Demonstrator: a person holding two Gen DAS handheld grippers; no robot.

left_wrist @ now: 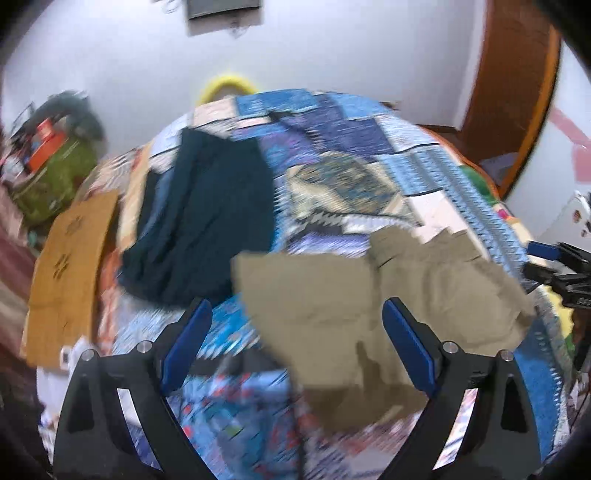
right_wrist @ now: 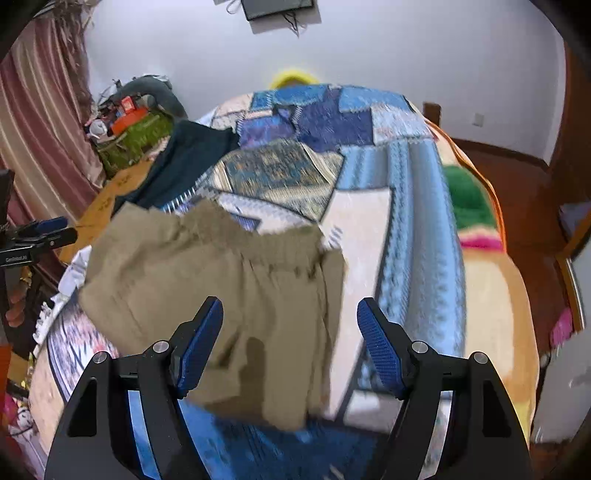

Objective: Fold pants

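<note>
Left gripper (left_wrist: 297, 317) spread wide and empty, right gripper (right_wrist: 290, 314) likewise, khaki pants (right_wrist: 221, 291) just ahead on quilt (right_wrist: 369, 206), left gripper's body lettered "GenRobot.AI".

— What do you have behind the bed (right_wrist: 417, 184)?
— A pale wall (right_wrist: 406, 48), with a dark screen (right_wrist: 277, 7) at the top centre of your frame.
— And at the left?
— A striped curtain (right_wrist: 40, 110) in your upper left, with clutter (right_wrist: 129, 122) beside it.
— The right?
— Brown floor (right_wrist: 509, 162) and a wooden door frame (left_wrist: 517, 92) at your upper right.
</note>
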